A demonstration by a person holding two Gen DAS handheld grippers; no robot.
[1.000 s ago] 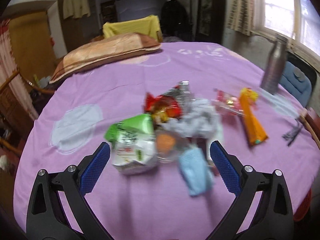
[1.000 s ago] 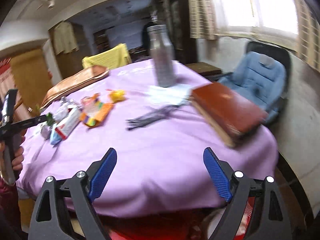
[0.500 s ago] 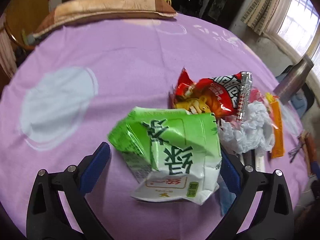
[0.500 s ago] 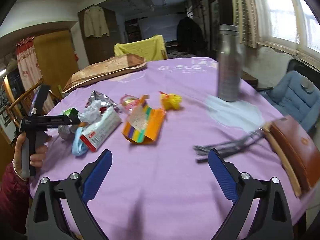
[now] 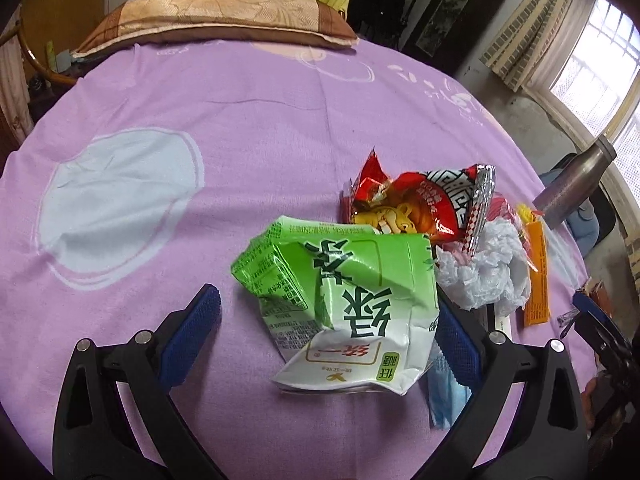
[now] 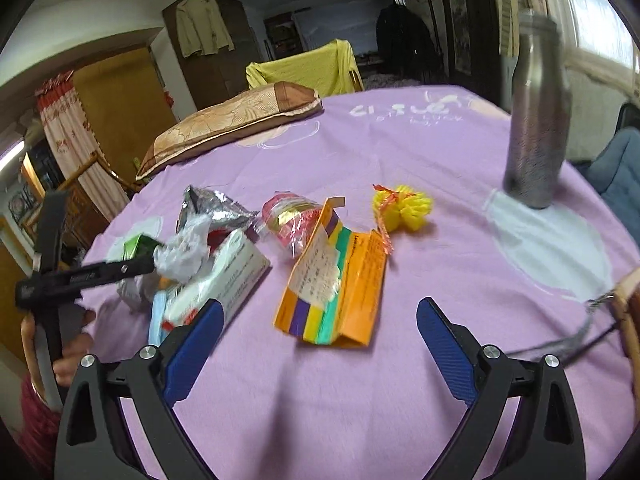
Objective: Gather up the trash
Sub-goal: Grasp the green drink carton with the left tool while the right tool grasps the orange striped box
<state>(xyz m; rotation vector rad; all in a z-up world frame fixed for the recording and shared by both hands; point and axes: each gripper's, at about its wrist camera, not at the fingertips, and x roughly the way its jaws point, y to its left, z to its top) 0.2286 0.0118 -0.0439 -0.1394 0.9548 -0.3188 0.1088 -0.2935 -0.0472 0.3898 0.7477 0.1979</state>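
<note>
A crumpled green drink carton (image 5: 344, 304) lies on the purple tablecloth (image 5: 240, 140). My left gripper (image 5: 324, 336) is open and straddles it, with the blue pads beside the carton and not pressing. Behind it sit a red snack bag (image 5: 420, 204) and crumpled white plastic (image 5: 484, 268). My right gripper (image 6: 320, 344) is open with nothing between its fingers. A flattened orange box (image 6: 332, 280) lies just ahead of it. In the right wrist view, a hand holds the left gripper (image 6: 84, 276) at the pile's left side.
A steel bottle (image 6: 536, 112) stands at the far right, and a pillow (image 6: 232, 120) lies at the back. A yellow tuft (image 6: 404, 204), a pink wrapper (image 6: 288, 216), a foil bag (image 6: 212, 204) and a white box (image 6: 224, 276) lie around. A dark cord (image 6: 576, 340) lies near the right edge.
The left gripper dropped in close over the pile, and the green carton now sits between its jaws. The right gripper swung left from the book side to face the orange box.
</note>
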